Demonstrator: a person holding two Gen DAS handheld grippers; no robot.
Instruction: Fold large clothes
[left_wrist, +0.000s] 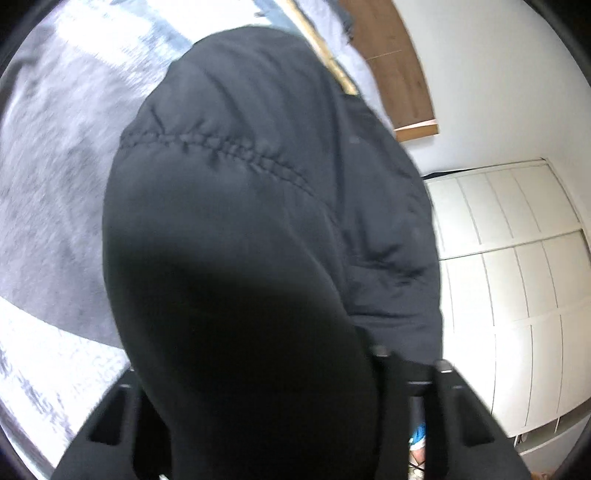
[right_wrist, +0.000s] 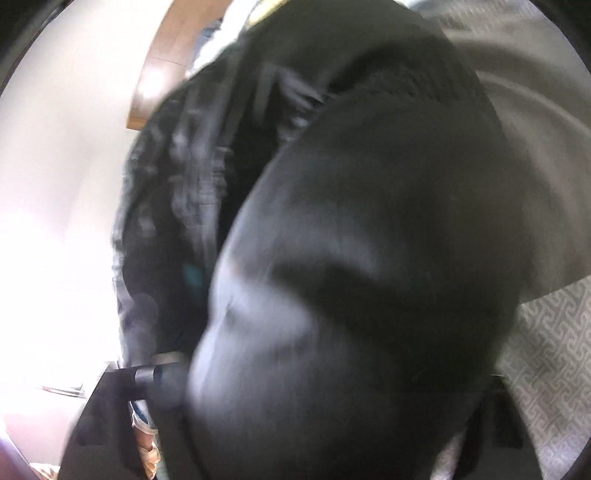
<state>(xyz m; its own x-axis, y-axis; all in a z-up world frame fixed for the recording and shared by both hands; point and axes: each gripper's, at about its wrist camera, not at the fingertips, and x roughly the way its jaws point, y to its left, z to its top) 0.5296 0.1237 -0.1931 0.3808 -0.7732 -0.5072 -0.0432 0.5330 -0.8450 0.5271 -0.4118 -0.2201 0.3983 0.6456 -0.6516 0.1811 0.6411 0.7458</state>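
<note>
**Black garment, bunched ahead of both grippers**

Left wrist view: black jacket (left_wrist: 258, 192) fills the space between the fingers of the left gripper (left_wrist: 280, 424), long axis running away up the frame over the grey bedspread (left_wrist: 55, 177). Whether the pads pinch it cannot be told.

Right wrist view: blurred; the same jacket (right_wrist: 369, 240) covers the right gripper (right_wrist: 314, 417), probably gripped, grip unconfirmed. No containers seen.

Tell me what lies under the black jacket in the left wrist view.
Beside and beyond the black jacket a grey patterned bedcover shows, so it seems to run underneath. Whatever sits directly below the jacket is covered, and so are the left gripper's fingertips.
</note>
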